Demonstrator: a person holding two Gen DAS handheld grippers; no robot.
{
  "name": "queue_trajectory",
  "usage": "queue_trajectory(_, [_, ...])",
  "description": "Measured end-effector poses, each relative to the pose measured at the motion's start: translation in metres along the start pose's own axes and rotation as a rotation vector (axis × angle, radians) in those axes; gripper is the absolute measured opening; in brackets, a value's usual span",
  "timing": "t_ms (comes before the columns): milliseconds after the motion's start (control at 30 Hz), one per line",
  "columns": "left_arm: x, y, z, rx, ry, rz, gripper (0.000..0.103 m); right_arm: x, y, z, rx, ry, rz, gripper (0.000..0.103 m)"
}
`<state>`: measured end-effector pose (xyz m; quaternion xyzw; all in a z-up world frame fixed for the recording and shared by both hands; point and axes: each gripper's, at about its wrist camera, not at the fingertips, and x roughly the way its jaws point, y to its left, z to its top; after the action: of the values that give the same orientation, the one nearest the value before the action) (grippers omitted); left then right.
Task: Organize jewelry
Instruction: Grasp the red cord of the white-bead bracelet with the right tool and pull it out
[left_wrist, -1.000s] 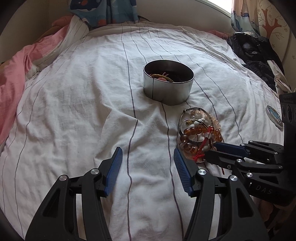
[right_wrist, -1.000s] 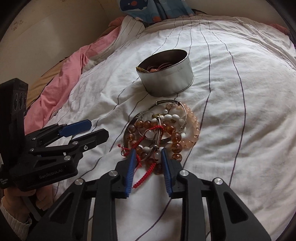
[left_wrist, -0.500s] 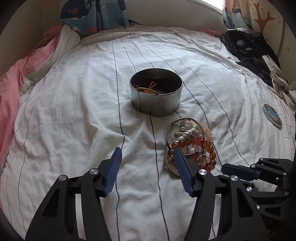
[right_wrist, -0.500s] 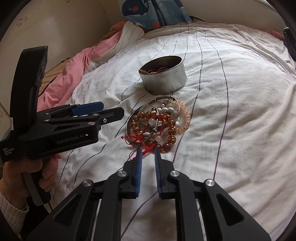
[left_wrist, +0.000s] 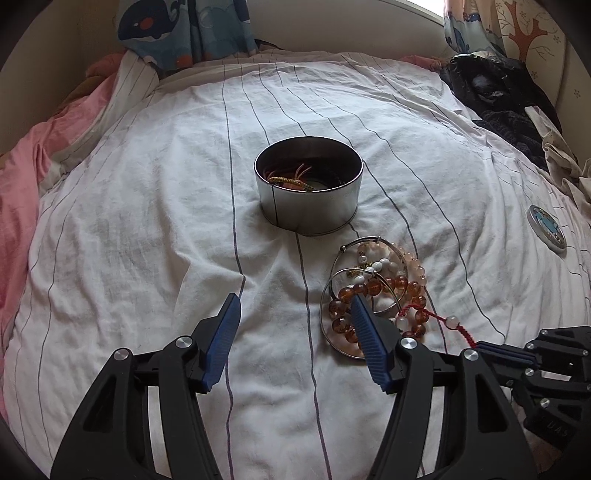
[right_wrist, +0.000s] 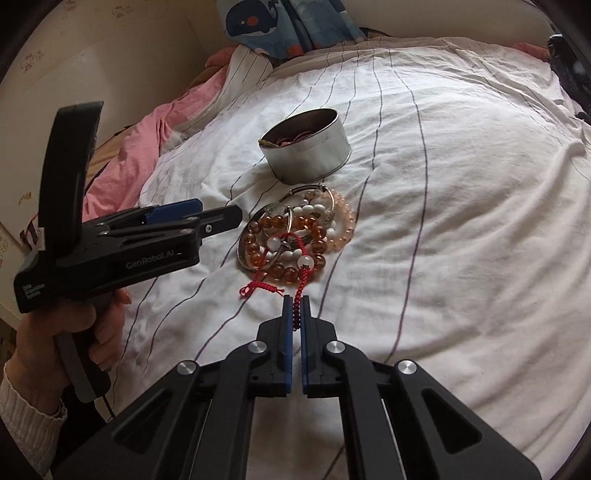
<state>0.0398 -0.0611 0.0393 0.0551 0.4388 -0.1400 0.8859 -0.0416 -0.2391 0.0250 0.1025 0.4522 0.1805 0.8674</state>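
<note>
Pulled back toward the near edge of the bed, the right hand-held gripper (right_wrist: 294, 304) has just pinched shut on the red cord bracelet (right_wrist: 301, 280), drawing it from the jewelry pile (right_wrist: 295, 236) near the tin (right_wrist: 306, 155), while the left hand-held gripper (left_wrist: 291, 332) hangs open, empty.

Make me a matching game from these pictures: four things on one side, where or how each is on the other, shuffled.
Things:
1. right claw
2. left claw
3. metal tin
4. amber bead bracelet

States:
A. open, nothing between its fingers
B. in the heap in front of the tin
C. shut on the red cord
D. upright on the bedsheet, bands inside

Pairs: 1-C, 2-A, 3-D, 4-B
</note>
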Motion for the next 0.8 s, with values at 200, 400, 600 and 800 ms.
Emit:
queue_trajectory(200, [0.005, -0.004, -0.001, 0.013, 0.006, 0.003, 0.059, -0.015, -0.006, -0.012, 0.021, -0.022, 0.002, 0.004])
queue_trajectory(400, [0.019, -0.010, 0.001, 0.029, 0.023, 0.018, 0.063, -0.006, -0.002, -0.013, -0.012, 0.014, -0.045, 0.004])
queue_trajectory(600, [0.032, -0.011, 0.000, 0.024, 0.029, 0.015, 0.064, -0.001, -0.002, -0.015, -0.033, 0.036, -0.102, 0.004])
queue_trajectory(800, [0.031, -0.015, -0.001, 0.044, 0.017, -0.014, 0.038, 0.005, 0.004, -0.015, -0.076, 0.047, -0.150, 0.004])
